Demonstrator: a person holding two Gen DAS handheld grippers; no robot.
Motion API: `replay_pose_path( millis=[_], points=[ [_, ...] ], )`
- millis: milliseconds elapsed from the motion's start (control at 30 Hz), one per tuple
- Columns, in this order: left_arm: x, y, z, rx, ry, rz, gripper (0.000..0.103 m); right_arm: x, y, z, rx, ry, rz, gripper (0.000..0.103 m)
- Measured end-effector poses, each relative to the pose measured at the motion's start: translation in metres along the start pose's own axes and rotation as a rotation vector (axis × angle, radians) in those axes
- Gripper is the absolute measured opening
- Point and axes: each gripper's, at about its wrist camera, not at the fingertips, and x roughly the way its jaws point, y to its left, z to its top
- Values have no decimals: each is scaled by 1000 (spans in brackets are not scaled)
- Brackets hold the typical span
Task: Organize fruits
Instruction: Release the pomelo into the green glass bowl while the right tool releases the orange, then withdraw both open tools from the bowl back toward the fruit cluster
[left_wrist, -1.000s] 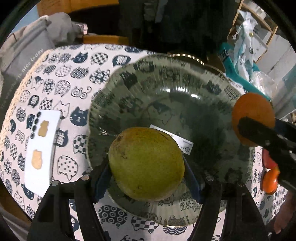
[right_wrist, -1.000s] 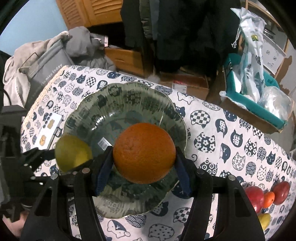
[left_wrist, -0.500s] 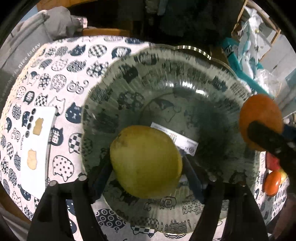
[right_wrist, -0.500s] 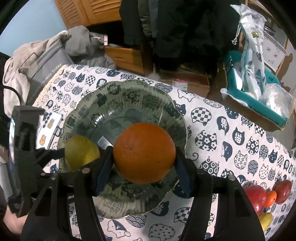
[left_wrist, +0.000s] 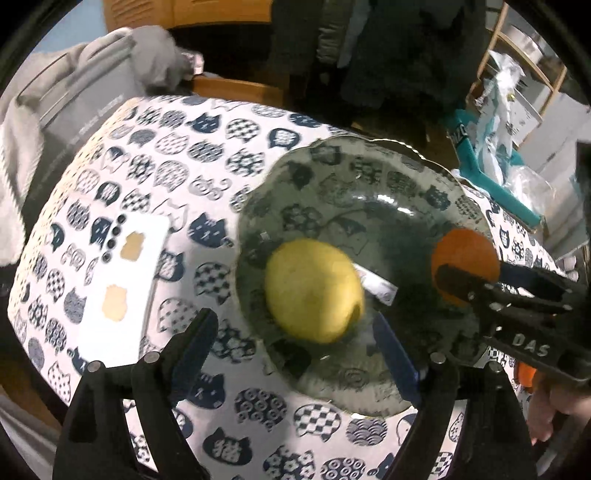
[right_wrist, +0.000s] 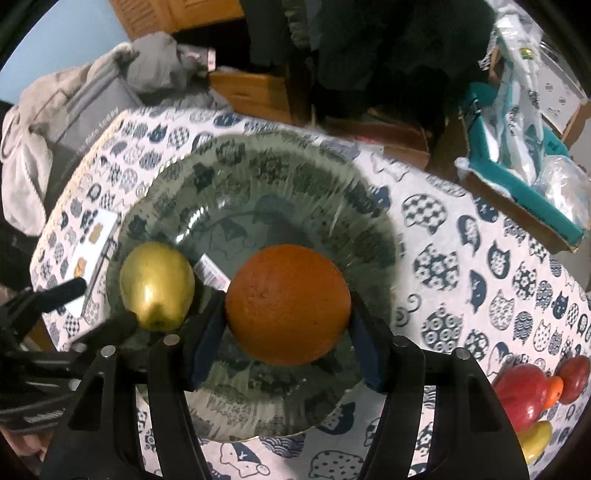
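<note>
Pear (left_wrist: 314, 290): it lies in the glass plate (left_wrist: 369, 173), left of centre in the left wrist view, free of both pads – count it as delivered.
Orange (right_wrist: 288, 304): clenched in your right claw (right_wrist: 288, 325) at the middle of the right wrist view, hanging over the plate's near half; this is the step in hand.
Left claw (left_wrist: 295, 343): released, its jaws opening with nothing pressed between them; the pear sits just beyond the tips. Draw it off toward the lower left of the frame so a finger does not nudge the pear into a roll.
Right claw, advice: lower the orange until it looks seated on the glass, to the right of the pear with a gap between them – then let go slowly. I judge a drop from height would set both fruits rolling on the smooth plate.
Sticker (right_wrist: 210, 271): a white label lies on the plate between the two fruits; harmless.
Other fruit (right_wrist: 524, 395): red, orange and yellow pieces wait on the desk (right_wrist: 461, 266) at the lower right edge.
</note>
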Motion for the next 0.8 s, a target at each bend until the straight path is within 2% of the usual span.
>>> replay_pose_path(
  millis=[433, 633, 700, 800],
  points=[
    [-7, 28, -5, -69, -12, 14, 87, 34, 32, -12, -109, 110, -18, 65],
    [-8, 30, -5, -80, -11, 14, 87, 34, 36, -12, -124, 112, -30, 66],
    [-10, 29, -5, -79, -16, 16, 87, 32, 36, -12, -119, 103, -15, 73],
    [-13, 30, -3, -83, -24, 11, 87, 20, 36, -9, -115, 62, -10, 77]
  ],
)
